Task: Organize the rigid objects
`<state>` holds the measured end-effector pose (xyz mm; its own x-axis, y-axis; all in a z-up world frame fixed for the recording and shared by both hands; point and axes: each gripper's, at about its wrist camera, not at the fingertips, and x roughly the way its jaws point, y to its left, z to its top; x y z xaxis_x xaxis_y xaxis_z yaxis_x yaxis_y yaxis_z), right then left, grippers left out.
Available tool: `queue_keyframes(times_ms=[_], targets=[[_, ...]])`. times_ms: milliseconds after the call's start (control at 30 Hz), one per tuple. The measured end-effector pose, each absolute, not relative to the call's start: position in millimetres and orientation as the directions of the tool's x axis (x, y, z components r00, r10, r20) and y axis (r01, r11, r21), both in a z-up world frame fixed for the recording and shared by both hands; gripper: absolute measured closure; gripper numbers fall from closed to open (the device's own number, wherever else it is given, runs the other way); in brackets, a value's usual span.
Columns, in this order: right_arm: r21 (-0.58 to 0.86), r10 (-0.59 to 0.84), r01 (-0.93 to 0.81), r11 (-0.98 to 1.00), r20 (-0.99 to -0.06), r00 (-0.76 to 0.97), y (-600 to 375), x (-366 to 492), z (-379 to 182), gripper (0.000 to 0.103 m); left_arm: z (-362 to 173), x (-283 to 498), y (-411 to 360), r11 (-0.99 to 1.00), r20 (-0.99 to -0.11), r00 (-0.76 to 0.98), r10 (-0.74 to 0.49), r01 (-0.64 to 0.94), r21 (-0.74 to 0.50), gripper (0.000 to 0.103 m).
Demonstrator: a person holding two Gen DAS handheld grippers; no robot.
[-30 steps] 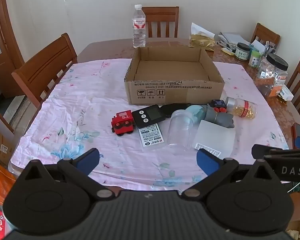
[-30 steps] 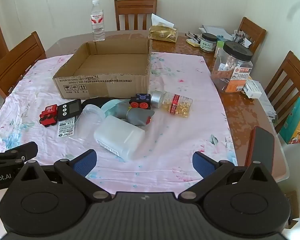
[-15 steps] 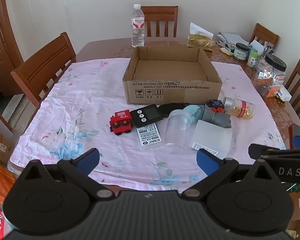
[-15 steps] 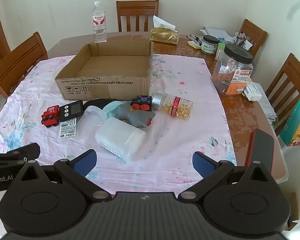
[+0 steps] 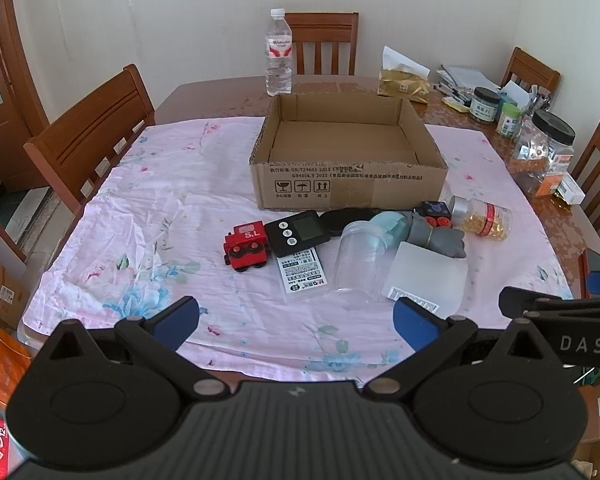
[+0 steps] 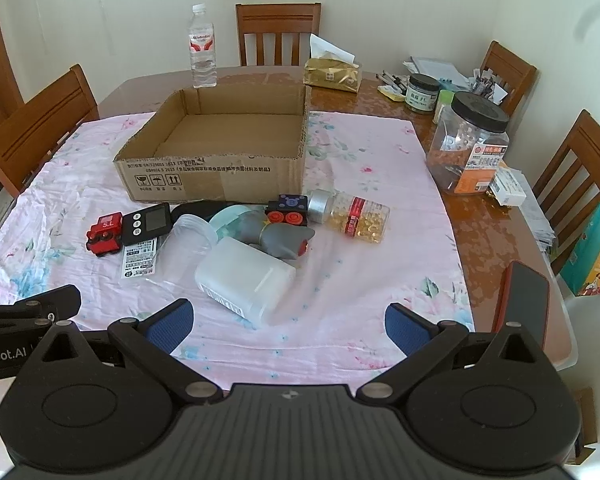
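An open cardboard box (image 5: 348, 184) (image 6: 220, 176) stands empty on the pink floral cloth. In front of it lie a red toy train (image 5: 246, 246) (image 6: 105, 230), a black timer (image 5: 298, 232) (image 6: 148, 222), a clear cup (image 5: 358, 258), a white container (image 6: 246, 276) (image 5: 424, 276), a grey toy (image 6: 280, 236), a dark toy car (image 6: 288, 210) and a pill bottle (image 6: 356, 218) (image 5: 482, 216). My left gripper (image 5: 296, 322) is open and empty above the near table edge. My right gripper (image 6: 288, 326) is open and empty, near the white container.
A water bottle (image 5: 279, 58) stands behind the box. Jars (image 6: 466, 144), a gold tissue pack (image 6: 332, 74) and stationery crowd the table's right side. A phone (image 6: 526, 300) lies at the right edge. Wooden chairs (image 5: 88, 136) surround the table.
Both grippers have drawn back and up slightly; the objects look a little farther away. Nothing on the table has moved.
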<state>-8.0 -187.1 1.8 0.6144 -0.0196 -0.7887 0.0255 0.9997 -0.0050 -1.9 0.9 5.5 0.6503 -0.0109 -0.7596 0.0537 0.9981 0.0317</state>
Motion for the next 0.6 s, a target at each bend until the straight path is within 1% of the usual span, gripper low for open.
queue_keyframes(times_ms=[600], targets=[[-0.003, -0.017, 0.024, 1.0, -0.784, 0.62, -184.2, -6.4, 4.6, 0.0, 8.8, 1.4, 4.9, 0.998, -0.758, 0.652, -0.011, 0.055, 0.032, 0.0]])
